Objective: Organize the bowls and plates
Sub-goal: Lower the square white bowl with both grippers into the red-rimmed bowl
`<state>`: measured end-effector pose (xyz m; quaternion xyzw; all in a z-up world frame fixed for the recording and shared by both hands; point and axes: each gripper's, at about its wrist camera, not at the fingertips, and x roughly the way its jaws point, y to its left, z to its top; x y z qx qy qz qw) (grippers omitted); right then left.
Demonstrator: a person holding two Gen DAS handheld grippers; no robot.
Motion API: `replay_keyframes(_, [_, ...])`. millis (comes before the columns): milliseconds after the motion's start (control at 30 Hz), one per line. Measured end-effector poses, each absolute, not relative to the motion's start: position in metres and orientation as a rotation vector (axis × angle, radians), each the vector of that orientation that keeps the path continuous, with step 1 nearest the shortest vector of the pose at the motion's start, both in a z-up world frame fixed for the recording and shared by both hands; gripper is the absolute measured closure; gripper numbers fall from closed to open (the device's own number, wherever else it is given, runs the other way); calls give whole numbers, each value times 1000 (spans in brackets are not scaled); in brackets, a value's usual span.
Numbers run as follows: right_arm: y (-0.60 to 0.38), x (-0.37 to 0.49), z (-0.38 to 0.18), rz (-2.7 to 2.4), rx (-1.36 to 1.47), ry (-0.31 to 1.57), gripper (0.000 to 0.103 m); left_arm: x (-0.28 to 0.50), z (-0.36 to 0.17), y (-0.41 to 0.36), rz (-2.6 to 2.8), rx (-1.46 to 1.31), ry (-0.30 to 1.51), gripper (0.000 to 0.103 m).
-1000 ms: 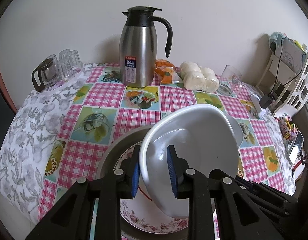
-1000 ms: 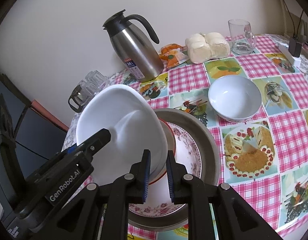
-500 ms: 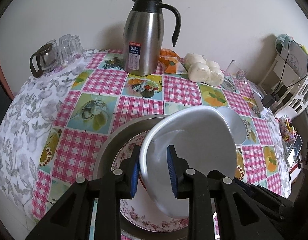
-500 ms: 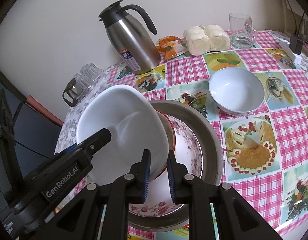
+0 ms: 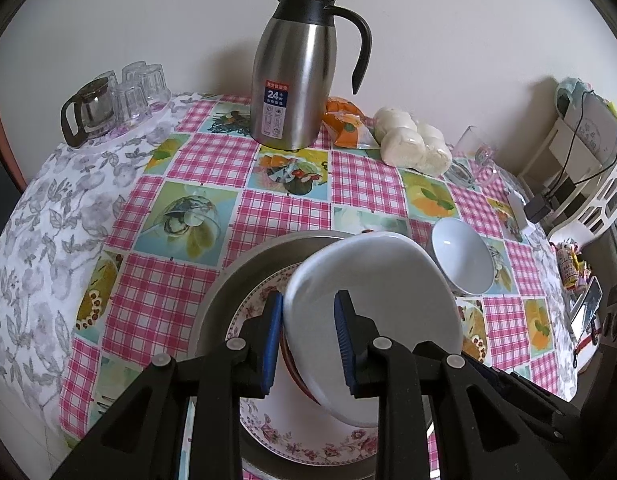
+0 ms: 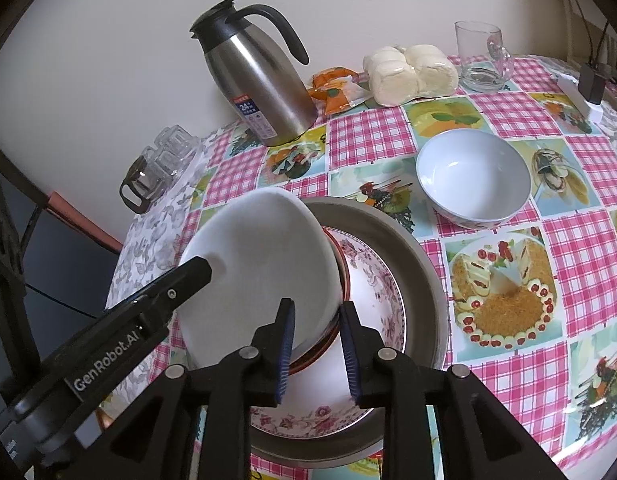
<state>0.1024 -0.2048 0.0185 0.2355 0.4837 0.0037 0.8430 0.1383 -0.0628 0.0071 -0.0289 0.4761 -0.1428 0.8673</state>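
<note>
White plate is sitting tilted, its near rim raised, leaning on a red-rimmed bowl that is resting inside the floral plate; all of it is lying in the grey metal basin near the front edge of the surface. Left tongs are pinching the white plate's rim, one blue pad outside and one inside, holding that edge up. Right tongs are sitting at the plate's opposite rim; their jaws have just been opening, and the rims of the white plate and the red-rimmed bowl are lying between them. The right-hand pad is standing clear of the bowl; whether the left-hand pad is touching the plate is hard to tell. In the right wrist view the left tongs' black arm is reaching onto the plate from the lower left. A small white bowl is standing upright just beside the basin, on the checked cloth. Farther back, a steel thermos jug is standing near the wall, with an orange packet and a bag of white buns beside it. A clear glass mug is sitting past the buns. A glass teapot with small glasses is standing at the far left corner.
</note>
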Motion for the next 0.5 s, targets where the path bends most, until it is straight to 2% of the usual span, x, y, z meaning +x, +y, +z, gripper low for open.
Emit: replay_keyframes(500, [-222, 96, 25, -16, 549, 970, 77, 140, 7, -59, -275, -73, 994, 77])
